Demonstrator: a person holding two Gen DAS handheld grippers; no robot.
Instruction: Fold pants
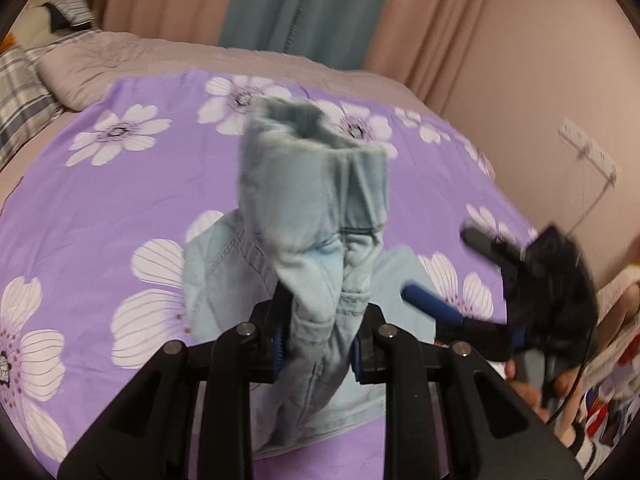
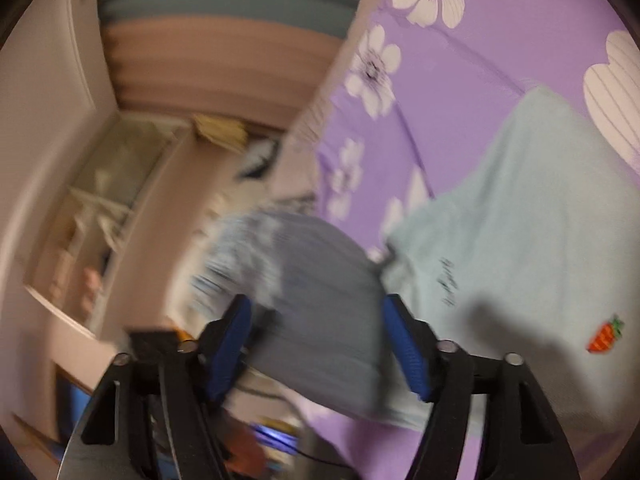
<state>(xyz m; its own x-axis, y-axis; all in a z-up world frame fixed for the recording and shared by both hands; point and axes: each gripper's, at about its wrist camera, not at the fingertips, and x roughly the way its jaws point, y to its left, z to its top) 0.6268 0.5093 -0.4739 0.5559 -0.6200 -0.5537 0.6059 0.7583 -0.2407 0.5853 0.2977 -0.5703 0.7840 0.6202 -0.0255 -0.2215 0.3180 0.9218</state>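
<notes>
A: Purple cloth with white flowers, a sheet (image 1: 100, 208), covers most of the bed (image 1: 160, 56). Pink curtains (image 1: 168, 0) with a teal one (image 1: 304, 0) between them hang behind it.

B: And the pants?

A: The pale blue denim pants (image 1: 316, 200) are partly lifted. One bunched part rises from the left hand-held gripper (image 1: 318, 350), the hem end highest; the rest lies on the sheet beneath.

B: So the left one has hold of them?

A: Yes, its jaws are nearly closed and the blue pads (image 1: 277, 346) pinch the denim on both sides.

B: The right hand-held gripper?

A: In the left wrist view it (image 1: 434, 268) is off to the right of the pants, blurred, jaws spread, held by a hand (image 1: 532, 384). From its own camera the gripper (image 2: 316, 344) is wide open; blurred denim (image 2: 320, 300) shows between the fingers (image 2: 404, 348), but the pads do not press it.

B: Anything else on the bed?

A: A light green cloth (image 2: 520, 240) lies flat on the sheet, just beside the denim, with a small orange carrot patch (image 2: 604, 334) near its edge.
</notes>
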